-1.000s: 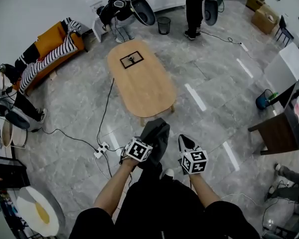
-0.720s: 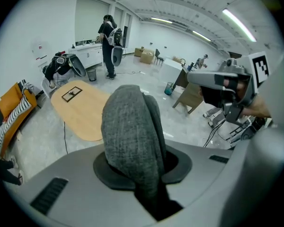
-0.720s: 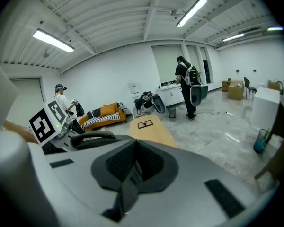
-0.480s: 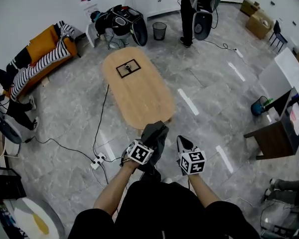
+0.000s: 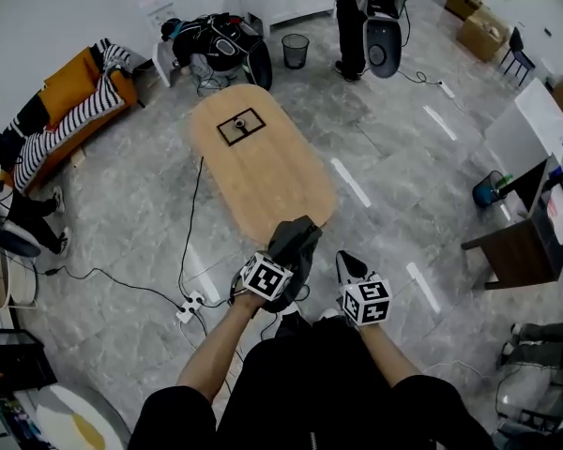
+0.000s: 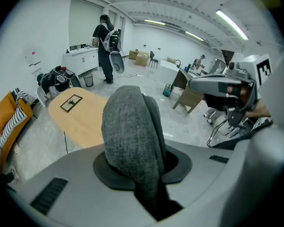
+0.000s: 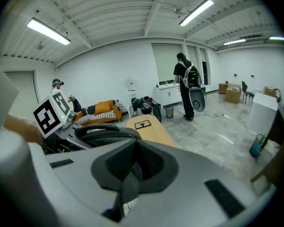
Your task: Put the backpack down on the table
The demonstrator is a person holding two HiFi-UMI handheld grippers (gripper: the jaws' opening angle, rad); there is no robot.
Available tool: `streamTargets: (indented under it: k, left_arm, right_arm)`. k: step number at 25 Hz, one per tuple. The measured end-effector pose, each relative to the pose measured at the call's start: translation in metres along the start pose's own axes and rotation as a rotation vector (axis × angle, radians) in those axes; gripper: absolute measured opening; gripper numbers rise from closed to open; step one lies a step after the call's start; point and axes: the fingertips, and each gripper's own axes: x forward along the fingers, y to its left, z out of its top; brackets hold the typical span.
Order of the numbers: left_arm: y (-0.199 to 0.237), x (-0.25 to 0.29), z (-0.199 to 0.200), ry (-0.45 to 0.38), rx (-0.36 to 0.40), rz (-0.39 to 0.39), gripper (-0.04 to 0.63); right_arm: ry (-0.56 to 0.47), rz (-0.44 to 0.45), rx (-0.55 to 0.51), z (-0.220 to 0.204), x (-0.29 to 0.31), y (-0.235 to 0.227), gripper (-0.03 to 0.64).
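Observation:
The dark grey backpack (image 5: 296,244) hangs from my left gripper (image 5: 283,268), its top just over the near end of the oval wooden table (image 5: 263,172). In the left gripper view the jaws are shut on a thick fold of the backpack's grey fabric (image 6: 131,131), with the table (image 6: 80,119) beyond. My right gripper (image 5: 349,265) is a little to the right, apart from the bag, jaws together. In its own view the right gripper (image 7: 132,167) shows a narrow dark band between the jaws; I cannot tell if it is a strap. The backpack (image 7: 102,135) is at its left.
A small black-framed square (image 5: 242,125) lies on the table's far half. A power strip and cable (image 5: 190,298) lie on the floor to the left. A person (image 5: 357,12) stands at the back, near a bin (image 5: 295,50). An orange sofa (image 5: 70,111) is left, a dark desk (image 5: 521,247) right.
Both grippers and the backpack have come closer to the table's near end; the bag's top now overlaps its edge. The grip has not changed.

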Motion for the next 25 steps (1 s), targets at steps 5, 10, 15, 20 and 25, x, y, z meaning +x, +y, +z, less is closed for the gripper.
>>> streamTargets:
  k: [5,10,15,20,25]
  left_arm:
    - [0.008,0.005,0.004,-0.003,-0.011,-0.005,0.094]
    - [0.011,0.014,0.009,0.010,-0.020,-0.010,0.094]
    - [0.014,0.028,0.018,0.030,-0.025,-0.016,0.095]
    - [0.021,0.038,0.037,0.062,-0.022,-0.013,0.095]
    - [0.026,0.052,0.064,0.088,-0.029,-0.002,0.095]
  right_arm:
    - [0.001,-0.011,-0.001,0.006,0.005,-0.007,0.011]
    - [0.002,-0.008,0.012,0.010,0.015,-0.018,0.011]
    - [0.012,0.013,0.027,0.014,0.032,-0.034,0.011]
    - [0.014,0.046,0.045,0.026,0.054,-0.051,0.011]
    - [0.015,0.073,0.060,0.037,0.074,-0.080,0.011]
